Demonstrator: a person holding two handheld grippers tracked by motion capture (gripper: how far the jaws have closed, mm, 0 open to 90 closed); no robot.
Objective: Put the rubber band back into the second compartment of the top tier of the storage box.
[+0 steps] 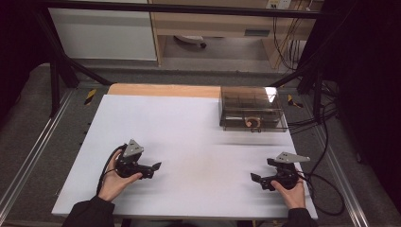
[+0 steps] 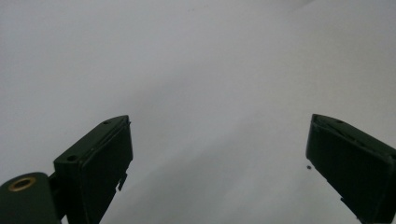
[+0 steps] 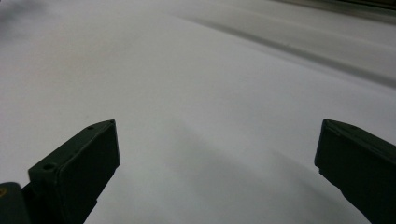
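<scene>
My left gripper (image 1: 154, 169) rests low over the white table top (image 1: 189, 137) at the front left, held in a hand, jaws pointing right. In the left gripper view my left gripper (image 2: 219, 154) stands open, with bare white surface between its jaws. My right gripper (image 1: 259, 180) sits at the front right in the other hand, jaws pointing left. In the right gripper view my right gripper (image 3: 217, 158) is open too, nothing between its jaws. A clear brownish plastic box (image 1: 252, 109) with a small orange item inside stands at the far right of the table.
A strip of bare wood (image 1: 163, 90) runs along the table's far edge. Black cables (image 1: 321, 179) trail off the right side. Metal frame rails (image 1: 28, 156) flank the table, and a shelf unit (image 1: 213, 28) stands behind it.
</scene>
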